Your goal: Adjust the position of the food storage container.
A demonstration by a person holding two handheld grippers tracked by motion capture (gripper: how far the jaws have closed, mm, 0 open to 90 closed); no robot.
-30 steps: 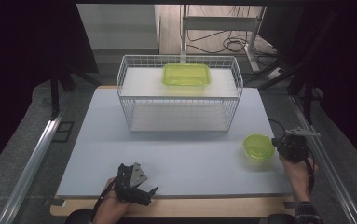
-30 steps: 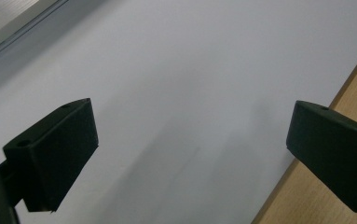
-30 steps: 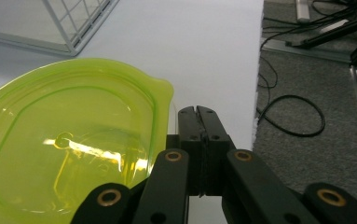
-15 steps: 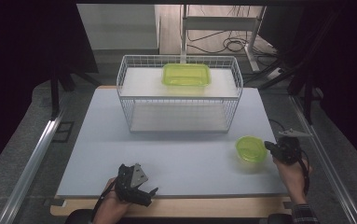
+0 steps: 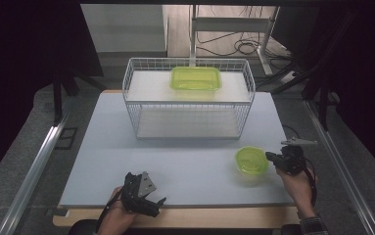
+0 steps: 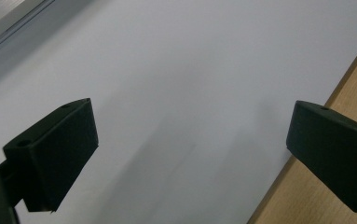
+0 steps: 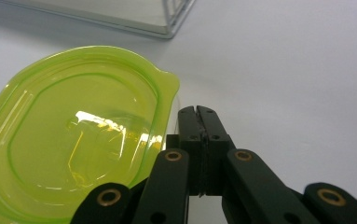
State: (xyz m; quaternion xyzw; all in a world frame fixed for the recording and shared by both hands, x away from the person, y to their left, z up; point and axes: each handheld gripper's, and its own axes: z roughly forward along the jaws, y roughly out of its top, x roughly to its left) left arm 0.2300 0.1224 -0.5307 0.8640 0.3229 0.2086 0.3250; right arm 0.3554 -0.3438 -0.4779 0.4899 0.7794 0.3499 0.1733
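A small round green container [image 5: 251, 160] with a see-through green lid [image 7: 73, 135] sits on the white table [image 5: 175, 156] at the right. My right gripper [image 5: 269, 157] lies low just to its right. Its jaws [image 7: 197, 112] are pressed together with nothing between them, tips right beside the lid's rim. My left gripper [image 5: 155, 204] rests in a hand at the table's near edge. In the left gripper view its jaws [image 6: 192, 123] stand wide apart over bare tabletop, with nothing in them.
A white wire basket [image 5: 126, 83] stands at the back middle of the table, with a larger rectangular green container [image 5: 196, 78] in its far part. The wooden front edge [image 6: 334, 93] of the table runs just under the left gripper.
The right gripper has slid left across the table, and the small green container has moved left ahead of it. The left gripper has stayed put.
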